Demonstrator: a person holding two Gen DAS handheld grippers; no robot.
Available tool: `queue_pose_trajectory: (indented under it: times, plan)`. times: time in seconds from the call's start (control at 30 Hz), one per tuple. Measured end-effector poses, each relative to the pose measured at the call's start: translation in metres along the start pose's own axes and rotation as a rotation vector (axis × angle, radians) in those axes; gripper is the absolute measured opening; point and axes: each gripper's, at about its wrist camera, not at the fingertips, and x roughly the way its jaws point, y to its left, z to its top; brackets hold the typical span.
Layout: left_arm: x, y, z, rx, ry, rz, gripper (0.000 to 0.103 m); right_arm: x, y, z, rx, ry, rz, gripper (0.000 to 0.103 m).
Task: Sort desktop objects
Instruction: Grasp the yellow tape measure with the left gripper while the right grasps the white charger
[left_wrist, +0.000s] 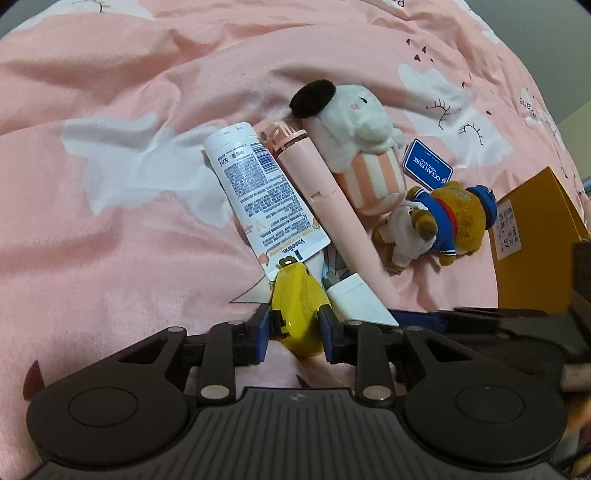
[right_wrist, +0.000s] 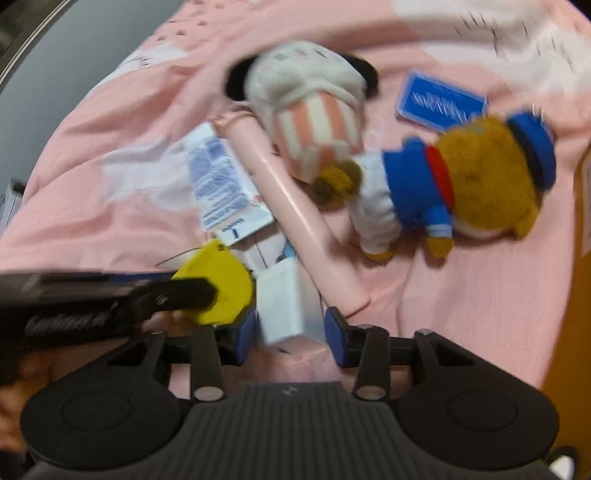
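Observation:
My left gripper (left_wrist: 296, 326) is shut on a small yellow plastic object (left_wrist: 297, 302), its blue pads pressing both sides. The same yellow object (right_wrist: 218, 284) shows in the blurred right wrist view, held by the left gripper's black finger. My right gripper (right_wrist: 290, 334) straddles a white box (right_wrist: 290, 306), which lies beside the yellow object; a thin gap shows at its right pad, so it reads as open. The white box (left_wrist: 354, 299) lies against a long pink tube-shaped fan (left_wrist: 328, 206).
On the pink bedding (left_wrist: 110, 221) lie a white Vaseline tube (left_wrist: 255, 184), a white plush in a striped cup (left_wrist: 358, 147), a brown plush bear in blue (left_wrist: 454, 218) and a blue card (left_wrist: 426, 166). An orange box (left_wrist: 532, 240) stands at the right.

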Motion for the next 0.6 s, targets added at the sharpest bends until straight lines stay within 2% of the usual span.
queue_pose_trajectory:
  times: [0.2, 0.33, 0.43, 0.6]
  plan:
    - [-0.004, -0.001, -0.002, 0.009, -0.009, 0.008, 0.03, 0.017, -0.01, 0.004, 0.086, 0.014, 0.049, 0.045]
    - [0.0, 0.0, 0.0, 0.016, -0.004, 0.013, 0.033, 0.006, -0.011, 0.005, 0.103, -0.008, 0.075, 0.044]
    - [0.005, -0.002, 0.0, 0.028, -0.001, 0.015, 0.033, -0.001, -0.002, 0.006, 0.055, -0.034, 0.047, 0.043]
    - [0.012, 0.002, 0.0, 0.019, 0.008, -0.003, 0.032, 0.007, 0.004, 0.007, 0.011, -0.027, 0.005, 0.04]
